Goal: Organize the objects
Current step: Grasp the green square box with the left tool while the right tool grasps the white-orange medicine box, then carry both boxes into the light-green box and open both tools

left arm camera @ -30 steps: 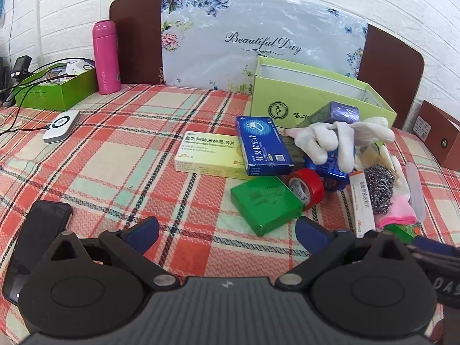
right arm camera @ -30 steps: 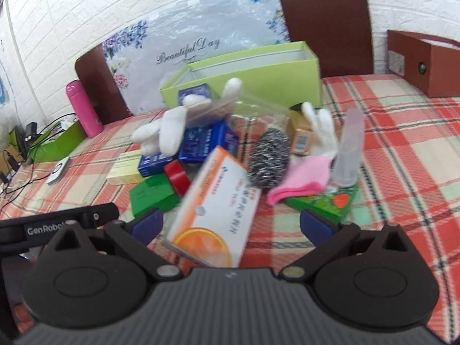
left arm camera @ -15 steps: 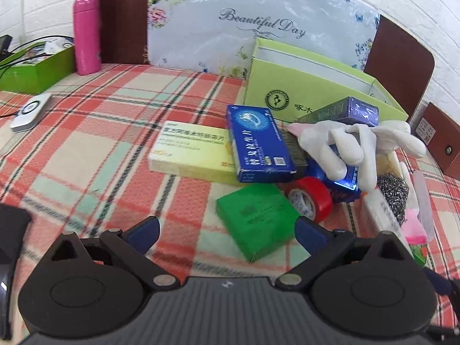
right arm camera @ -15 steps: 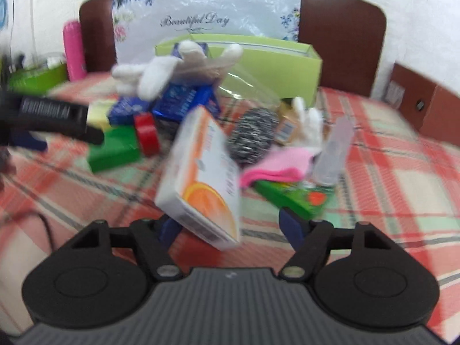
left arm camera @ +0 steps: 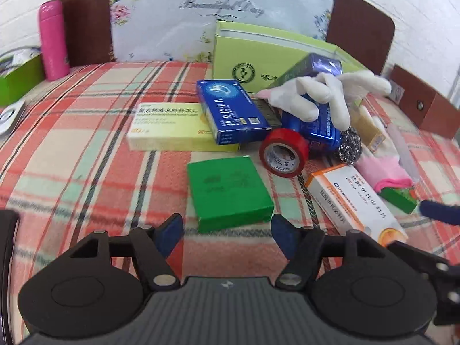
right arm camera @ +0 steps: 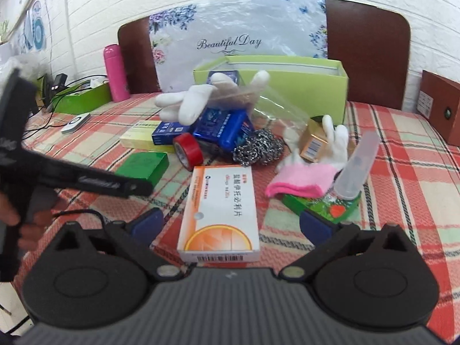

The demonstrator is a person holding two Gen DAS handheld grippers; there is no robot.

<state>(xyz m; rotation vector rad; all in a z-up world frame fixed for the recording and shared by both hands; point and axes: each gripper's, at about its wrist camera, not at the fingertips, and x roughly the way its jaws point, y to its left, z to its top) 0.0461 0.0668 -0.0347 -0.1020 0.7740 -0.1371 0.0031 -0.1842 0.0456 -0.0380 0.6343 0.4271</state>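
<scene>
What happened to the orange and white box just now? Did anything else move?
The right claw let go of the orange-and-white medicine box: it was tilted up between the fingers, and now it lies flat on the tablecloth, with the claw open around it. The left claw came closer to the green box. The rest of the pile stayed put.

Left of the green box (left arm camera: pixel 228 189) the surface (left arm camera: pixel 86 172) lies bare. Right of the green box, the red tape roll (left arm camera: pixel 283 152), the orange-white carton (left arm camera: pixel 353 201) and a glove pile (left arm camera: pixel 322 97) block passage.
</scene>
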